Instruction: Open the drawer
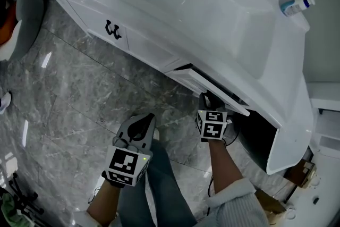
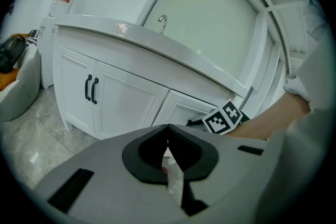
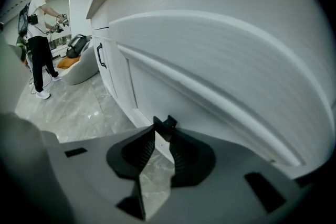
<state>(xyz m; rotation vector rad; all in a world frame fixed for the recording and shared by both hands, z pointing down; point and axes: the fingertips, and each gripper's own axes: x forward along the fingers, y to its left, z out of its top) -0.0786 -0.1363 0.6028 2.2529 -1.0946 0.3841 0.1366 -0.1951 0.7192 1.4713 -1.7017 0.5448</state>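
The white vanity's drawer [image 1: 204, 81] stands pulled out a little under the sink counter [image 1: 159, 13]. My right gripper [image 1: 206, 99] is at the drawer's front panel [image 3: 226, 86]. Its fingertips are closed on the small black drawer handle [image 3: 167, 123], which shows right at the tips of my right gripper [image 3: 161, 131]. My left gripper [image 1: 147, 118] hangs over the marble floor, left of the drawer and apart from the vanity. In the left gripper view my left gripper [image 2: 167, 127] has its tips together with nothing held, and the right gripper's marker cube [image 2: 226, 117] shows at the drawer.
Two cabinet doors with black handles [image 1: 112, 30] [image 2: 91, 89] are left of the drawer. A bottle [image 1: 297, 5] lies on the counter's right end. A white tub-like object [image 2: 18, 92] stands at far left. Another person [image 3: 39, 39] stands far off on the floor. A cardboard box [image 1: 271, 202] sits lower right.
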